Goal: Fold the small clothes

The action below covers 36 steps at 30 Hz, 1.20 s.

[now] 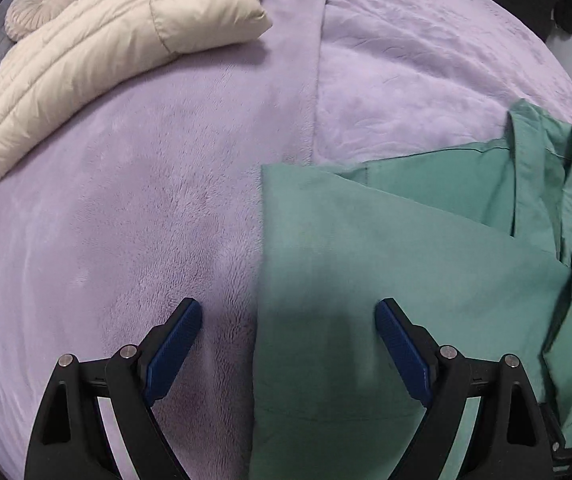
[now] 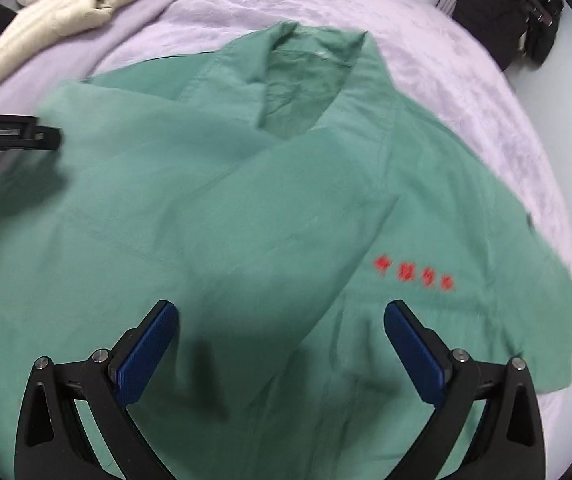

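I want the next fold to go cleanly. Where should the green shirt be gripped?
Probably pinch the green shirt at its unfolded side edge by the red lettering, coming in from the right with the right tool; that side lies flat and single.

Home bedroom, lilac plush bedspread (image 1: 166,200), round cushion (image 1: 42,4), cream puffer jacket (image 1: 126,40)

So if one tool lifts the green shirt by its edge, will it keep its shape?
Probably not. The green shirt looks thin and already creases and folds over itself, so it would likely droop. It seems light, and may drag on the fuzzy purple blanket rather than slide.
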Each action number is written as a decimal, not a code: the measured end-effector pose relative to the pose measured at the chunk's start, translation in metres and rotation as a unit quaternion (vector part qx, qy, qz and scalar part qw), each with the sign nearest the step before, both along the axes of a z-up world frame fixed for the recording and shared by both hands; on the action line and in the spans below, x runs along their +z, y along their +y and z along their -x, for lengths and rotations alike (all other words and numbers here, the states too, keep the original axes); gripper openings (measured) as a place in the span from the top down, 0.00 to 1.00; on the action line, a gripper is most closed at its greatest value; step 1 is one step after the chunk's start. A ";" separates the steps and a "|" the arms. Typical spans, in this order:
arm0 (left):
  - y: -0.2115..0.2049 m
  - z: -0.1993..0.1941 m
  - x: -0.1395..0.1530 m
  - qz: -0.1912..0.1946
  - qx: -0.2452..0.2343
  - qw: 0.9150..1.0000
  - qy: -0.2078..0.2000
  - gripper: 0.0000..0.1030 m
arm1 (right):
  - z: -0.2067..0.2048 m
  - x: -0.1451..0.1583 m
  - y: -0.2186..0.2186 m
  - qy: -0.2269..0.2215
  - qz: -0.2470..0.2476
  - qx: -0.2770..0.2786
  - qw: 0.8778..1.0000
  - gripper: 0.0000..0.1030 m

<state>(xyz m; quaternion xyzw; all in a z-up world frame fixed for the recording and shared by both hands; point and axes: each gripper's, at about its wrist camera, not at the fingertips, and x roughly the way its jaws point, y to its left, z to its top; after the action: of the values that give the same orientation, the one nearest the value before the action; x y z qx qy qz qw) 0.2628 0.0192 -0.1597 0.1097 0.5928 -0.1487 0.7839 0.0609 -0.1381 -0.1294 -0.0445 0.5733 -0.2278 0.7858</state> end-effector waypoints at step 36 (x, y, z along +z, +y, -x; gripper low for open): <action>0.055 -0.022 0.026 0.081 0.046 0.995 -0.018 0.94 | 0.139 0.037 -0.167 -0.209 -0.328 -0.288 0.875 0.24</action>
<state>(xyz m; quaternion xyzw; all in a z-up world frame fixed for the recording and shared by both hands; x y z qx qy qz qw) 0.2849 0.0740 -0.1334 0.0207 0.5694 -0.1578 0.8065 -0.0777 -0.3051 -0.0920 0.4317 0.4248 -0.2470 0.7564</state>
